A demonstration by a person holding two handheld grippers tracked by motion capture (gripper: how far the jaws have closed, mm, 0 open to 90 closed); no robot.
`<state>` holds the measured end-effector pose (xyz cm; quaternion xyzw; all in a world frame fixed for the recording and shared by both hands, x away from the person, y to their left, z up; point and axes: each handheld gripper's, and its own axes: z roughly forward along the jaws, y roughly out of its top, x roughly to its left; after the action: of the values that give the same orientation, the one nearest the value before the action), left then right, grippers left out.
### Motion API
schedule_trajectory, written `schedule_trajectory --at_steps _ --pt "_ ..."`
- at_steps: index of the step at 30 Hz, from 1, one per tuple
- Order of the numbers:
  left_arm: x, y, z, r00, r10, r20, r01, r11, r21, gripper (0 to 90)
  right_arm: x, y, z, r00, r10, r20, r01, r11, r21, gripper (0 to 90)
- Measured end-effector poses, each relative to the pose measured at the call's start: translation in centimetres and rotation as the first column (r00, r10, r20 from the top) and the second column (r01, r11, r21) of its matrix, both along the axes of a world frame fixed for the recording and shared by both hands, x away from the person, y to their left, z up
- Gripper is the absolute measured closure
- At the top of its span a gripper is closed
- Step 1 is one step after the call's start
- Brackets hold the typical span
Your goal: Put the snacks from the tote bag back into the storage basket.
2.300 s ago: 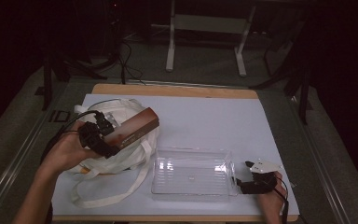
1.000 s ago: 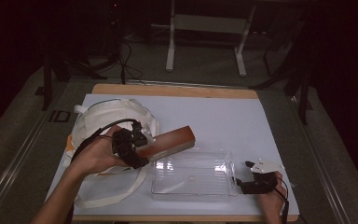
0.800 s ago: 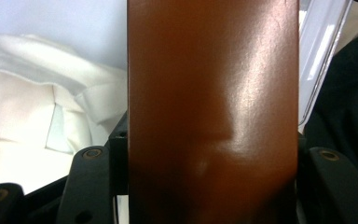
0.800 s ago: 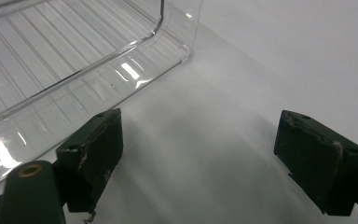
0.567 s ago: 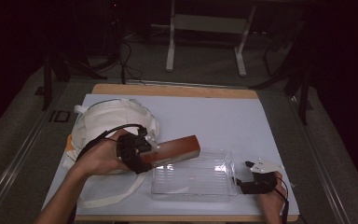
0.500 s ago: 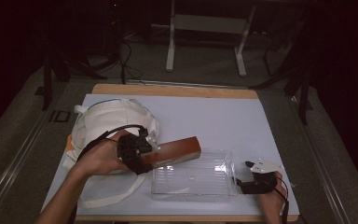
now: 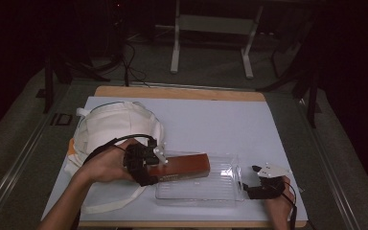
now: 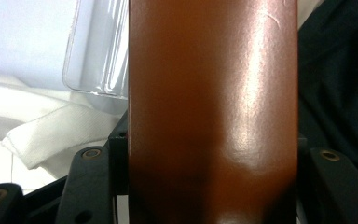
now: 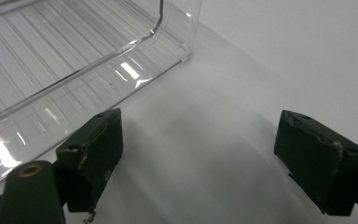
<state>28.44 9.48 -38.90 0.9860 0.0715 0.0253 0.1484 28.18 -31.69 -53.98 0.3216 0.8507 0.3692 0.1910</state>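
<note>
Brown box going into the clear tray
Left gripper (image 7: 149, 163) clamps brown box (image 7: 184, 166) over the clear tray (image 7: 220, 191) for lowering; right gripper (image 7: 255, 184) rests unclenched beside its right end, perhaps steadying

The left gripper (image 7: 149, 164), in the person's left hand (image 7: 106, 165), clamps something between its jaws; the right gripper (image 7: 251, 183) rests low, jaws spread wide.

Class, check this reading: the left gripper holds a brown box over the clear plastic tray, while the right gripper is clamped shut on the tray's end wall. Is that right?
Not quite. The right gripper is not clamped on the clear plastic tray: the right gripper view shows its jaws standing wide apart on the white table cover beside the tray, gripping nothing. The rest holds: the left gripper holds the brown box over the tray.
</note>
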Motion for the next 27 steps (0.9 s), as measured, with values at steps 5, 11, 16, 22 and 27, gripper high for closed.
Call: schedule_trajectory --at_steps 5,11,16,22,27 --pt "-0.2 -0.4 -0.4 0.9993 -0.036 -0.006 0.036 0.9993 0.007 43.8 0.0 0.0 0.0 1.0 0.002 0.001 -0.002 1.0 -0.001 15.6" --pt "-0.6 -1.0 -0.8 0.9973 -0.071 -0.018 0.071 0.9974 0.014 43.7 0.0 0.0 0.0 1.0 0.002 0.001 -0.002 1.0 -0.003 15.6" --pt "-0.9 -1.4 -1.2 0.9961 -0.085 -0.023 0.086 0.9961 0.018 43.7 0.0 0.0 0.0 1.0 0.001 0.0 -0.001 1.0 -0.002 15.6" --pt "-1.1 -1.7 -1.5 0.9949 -0.098 -0.024 0.098 0.995 0.015 43.7 0.0 0.0 0.0 1.0 0.001 -0.001 -0.001 1.0 -0.003 15.6" --pt "-1.3 -2.1 -1.8 0.9931 -0.115 -0.024 0.115 0.993 0.024 43.7 0.1 0.0 0.0 1.0 0.002 0.0 -0.002 1.0 -0.003 15.6"
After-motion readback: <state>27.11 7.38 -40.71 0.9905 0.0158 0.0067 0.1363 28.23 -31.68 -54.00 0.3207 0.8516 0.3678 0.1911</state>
